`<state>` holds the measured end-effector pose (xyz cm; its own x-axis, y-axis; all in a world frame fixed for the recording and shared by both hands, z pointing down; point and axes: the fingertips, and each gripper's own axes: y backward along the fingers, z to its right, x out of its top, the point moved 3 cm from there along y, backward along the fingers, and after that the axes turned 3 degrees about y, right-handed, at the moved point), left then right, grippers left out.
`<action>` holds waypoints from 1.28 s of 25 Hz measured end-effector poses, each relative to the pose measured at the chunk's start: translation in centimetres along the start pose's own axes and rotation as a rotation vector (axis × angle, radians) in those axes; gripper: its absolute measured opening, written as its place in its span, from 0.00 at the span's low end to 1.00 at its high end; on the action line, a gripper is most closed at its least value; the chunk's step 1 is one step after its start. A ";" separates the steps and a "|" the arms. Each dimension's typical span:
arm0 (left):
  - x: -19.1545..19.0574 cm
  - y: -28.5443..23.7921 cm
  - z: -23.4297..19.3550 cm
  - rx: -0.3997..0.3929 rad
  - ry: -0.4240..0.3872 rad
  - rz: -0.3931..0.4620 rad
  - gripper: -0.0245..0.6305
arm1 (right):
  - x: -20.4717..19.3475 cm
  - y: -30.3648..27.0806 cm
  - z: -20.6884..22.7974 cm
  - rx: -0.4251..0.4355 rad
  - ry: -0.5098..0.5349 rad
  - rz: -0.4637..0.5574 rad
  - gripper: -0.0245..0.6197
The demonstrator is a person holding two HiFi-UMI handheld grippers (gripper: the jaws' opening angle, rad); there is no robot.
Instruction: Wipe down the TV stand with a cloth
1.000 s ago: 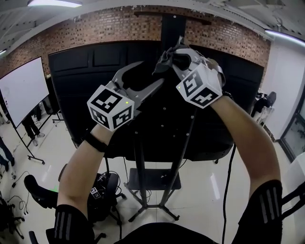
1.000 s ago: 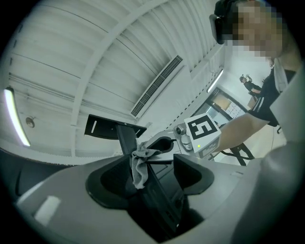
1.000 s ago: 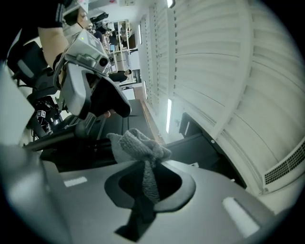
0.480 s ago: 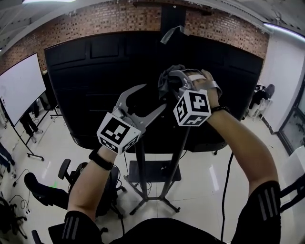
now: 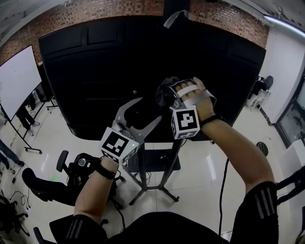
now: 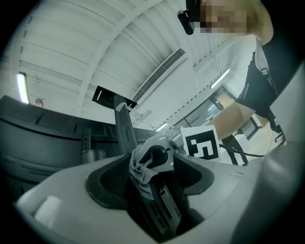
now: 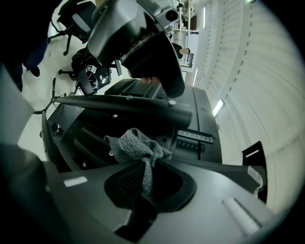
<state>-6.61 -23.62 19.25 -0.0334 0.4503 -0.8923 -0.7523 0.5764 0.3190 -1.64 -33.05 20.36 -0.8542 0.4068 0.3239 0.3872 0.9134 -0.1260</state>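
My right gripper is shut on a crumpled grey cloth, held up against the dark back of the big black TV. In the right gripper view the cloth sticks out from between the jaws, just below a black crossbar of the TV stand. The stand's black uprights and base plate stand below on the floor. My left gripper is open with nothing in it, just left of and below the cloth. In the left gripper view the cloth hangs beyond its jaws.
A whiteboard on a wheeled frame stands at the left. An office chair and black equipment sit on the pale floor to the lower left. A black cable hangs at the right. A brick wall lies behind.
Both grippers have come down in the head view, the right one carrying the cloth lower along the TV's back. The left gripper stays open beside it.
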 end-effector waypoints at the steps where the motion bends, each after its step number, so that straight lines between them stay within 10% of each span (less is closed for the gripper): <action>1: -0.6 0.3 0.2 0.003 0.002 -0.006 0.51 | 0.2 -0.2 -0.7 0.007 0.008 -0.005 0.09; 32: -15.4 4.7 5.1 0.031 0.187 -0.237 0.52 | 7.2 -3.0 -20.2 0.250 -0.047 0.002 0.09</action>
<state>-6.29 -24.32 36.13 0.0181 0.1687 -0.9855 -0.7330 0.6726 0.1016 -1.96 -33.17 42.03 -0.8711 0.4032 0.2802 0.2956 0.8864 -0.3563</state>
